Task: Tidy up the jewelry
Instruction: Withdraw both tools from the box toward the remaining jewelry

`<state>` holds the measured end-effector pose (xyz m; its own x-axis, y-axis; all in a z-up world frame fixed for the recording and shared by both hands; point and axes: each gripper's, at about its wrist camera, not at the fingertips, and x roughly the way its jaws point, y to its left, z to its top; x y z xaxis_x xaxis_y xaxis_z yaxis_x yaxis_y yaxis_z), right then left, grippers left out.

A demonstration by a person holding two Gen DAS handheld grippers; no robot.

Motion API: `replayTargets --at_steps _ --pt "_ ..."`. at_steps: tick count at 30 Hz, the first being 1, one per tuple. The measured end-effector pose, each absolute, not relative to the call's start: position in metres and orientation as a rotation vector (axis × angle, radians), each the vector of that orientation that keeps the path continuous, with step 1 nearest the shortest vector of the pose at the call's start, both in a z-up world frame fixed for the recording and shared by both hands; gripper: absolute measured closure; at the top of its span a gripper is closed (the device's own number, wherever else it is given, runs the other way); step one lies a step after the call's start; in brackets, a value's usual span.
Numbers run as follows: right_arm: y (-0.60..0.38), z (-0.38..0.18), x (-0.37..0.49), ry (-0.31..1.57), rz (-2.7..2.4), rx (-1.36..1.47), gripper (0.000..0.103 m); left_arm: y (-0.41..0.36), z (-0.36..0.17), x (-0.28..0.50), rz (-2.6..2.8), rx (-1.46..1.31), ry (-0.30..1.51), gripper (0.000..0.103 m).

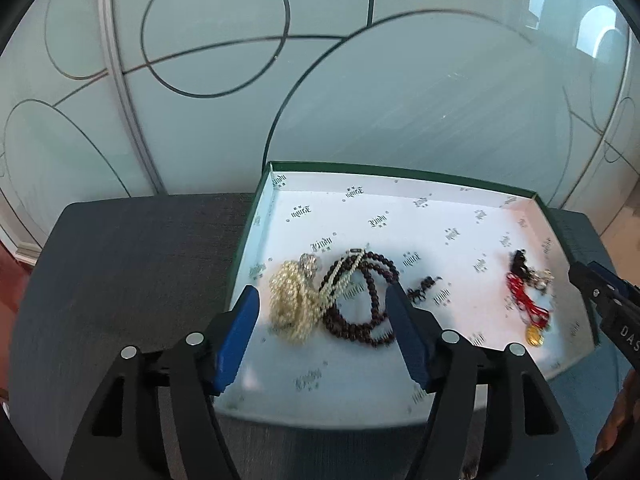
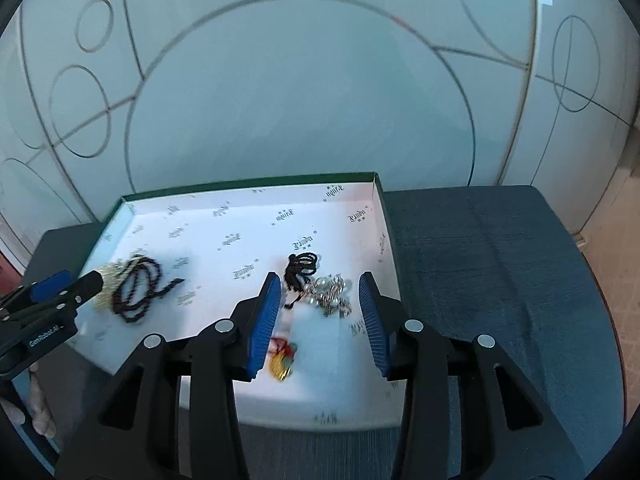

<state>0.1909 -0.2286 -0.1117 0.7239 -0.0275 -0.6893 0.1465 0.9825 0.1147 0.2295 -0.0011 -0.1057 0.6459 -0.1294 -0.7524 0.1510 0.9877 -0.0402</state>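
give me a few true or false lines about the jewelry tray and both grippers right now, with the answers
1. Both grippers are open and hold nothing. True: the left gripper and the right gripper show wide gaps.
2. The pearl necklace lies outside the box. False: it lies inside, tangled with the dark bead strand.
3. The red cord with a gold pendant lies in the box's right part. True.
4. The box is lined with plain black felt. False: its lining is white with printed logos.
5. The box stands on a dark table. True.
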Motion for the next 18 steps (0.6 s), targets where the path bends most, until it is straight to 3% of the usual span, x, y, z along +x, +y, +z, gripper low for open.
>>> replayTargets --at_steps 18 --pt "-0.208 -0.140 0.074 0.828 -0.043 0.171 0.062 0.023 -0.125 0.117 -0.148 -0.024 0.960 0.038"
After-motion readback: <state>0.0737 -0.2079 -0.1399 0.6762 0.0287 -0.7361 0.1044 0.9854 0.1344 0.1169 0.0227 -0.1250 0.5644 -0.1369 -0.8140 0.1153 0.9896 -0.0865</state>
